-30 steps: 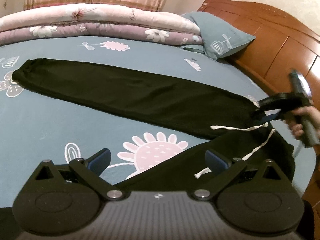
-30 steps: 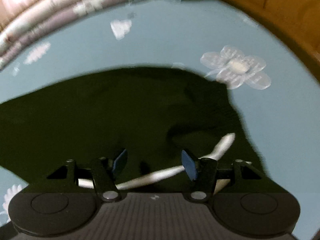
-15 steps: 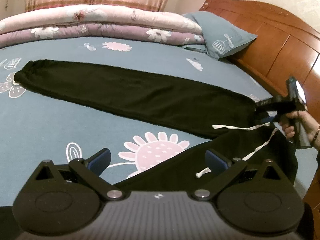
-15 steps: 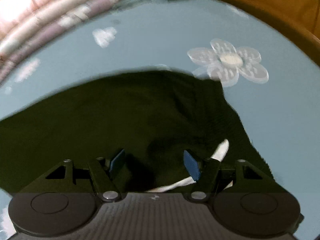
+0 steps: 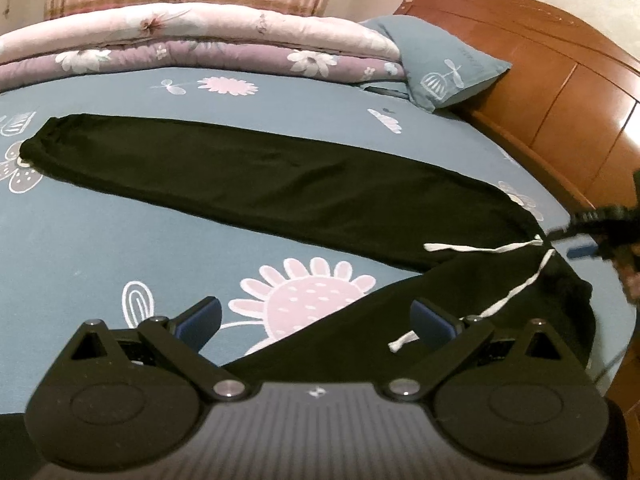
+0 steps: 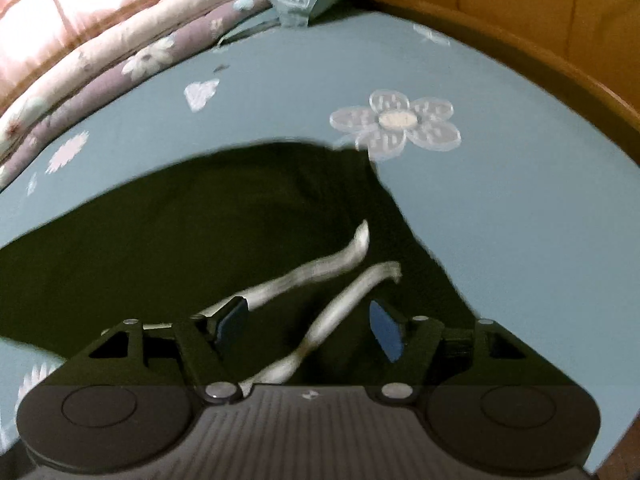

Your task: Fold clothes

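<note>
Floral bedsheet (image 5: 100, 248) bears black trousers (image 5: 280, 184); left gripper (image 5: 316, 320) gapes; right gripper (image 6: 308, 326) opening, empty.

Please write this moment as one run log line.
stage: fold not started | black drawstring trousers: legs spread on blue floral bedsheet | left gripper: open, empty | right gripper: opening above white drawstring, holds nothing

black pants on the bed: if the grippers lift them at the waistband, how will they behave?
The black pants lie flat with soft creases, so they are probably floppy and will likely drape and sag. The white drawstring lies loose, so it would likely dangle and may snag the right gripper, whose jaws are opening.
</note>
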`<state>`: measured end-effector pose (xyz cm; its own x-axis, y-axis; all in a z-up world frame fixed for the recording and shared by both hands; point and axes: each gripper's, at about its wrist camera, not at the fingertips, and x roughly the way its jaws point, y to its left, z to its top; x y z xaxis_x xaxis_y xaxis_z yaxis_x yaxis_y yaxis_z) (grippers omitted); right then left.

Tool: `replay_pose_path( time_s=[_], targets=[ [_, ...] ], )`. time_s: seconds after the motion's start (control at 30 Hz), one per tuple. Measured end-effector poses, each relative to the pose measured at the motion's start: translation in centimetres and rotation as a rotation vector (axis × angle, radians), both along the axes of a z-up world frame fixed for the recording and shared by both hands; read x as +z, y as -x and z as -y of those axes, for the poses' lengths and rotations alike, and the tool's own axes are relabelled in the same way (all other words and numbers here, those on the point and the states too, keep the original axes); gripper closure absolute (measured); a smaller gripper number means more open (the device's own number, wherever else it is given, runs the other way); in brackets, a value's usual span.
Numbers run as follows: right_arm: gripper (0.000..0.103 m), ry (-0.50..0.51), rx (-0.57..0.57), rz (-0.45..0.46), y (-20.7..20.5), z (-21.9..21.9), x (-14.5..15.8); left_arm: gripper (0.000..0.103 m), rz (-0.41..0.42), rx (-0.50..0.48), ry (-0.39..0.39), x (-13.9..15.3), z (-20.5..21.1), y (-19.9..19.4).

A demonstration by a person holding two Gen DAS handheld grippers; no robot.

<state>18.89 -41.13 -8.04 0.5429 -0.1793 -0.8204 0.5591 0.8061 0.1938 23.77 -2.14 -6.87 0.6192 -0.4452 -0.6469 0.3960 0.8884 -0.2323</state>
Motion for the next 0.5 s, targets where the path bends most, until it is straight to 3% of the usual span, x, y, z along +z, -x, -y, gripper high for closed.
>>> replay_pose_path(
  time_s=[0.23,0.37,0.5],
  targets=[
    [0.034,0.021,-0.042,-0.11,2.9,0.3,-4.5,0.003,0.026,-0.028,0.005,0.9,0.3,1.2],
    [0.031,0.044,-0.087,-0.093,3.6,-0.4,-2.6,0.003,0.033,-0.028,0.016,1.2,0.1,1.3],
    [0.029,-0.001,-0.041,-0.026,3.6,-1.9,-1.3,0.003,0.025,-0.024,0.013,1.0,0.1,1.1]
  ],
)
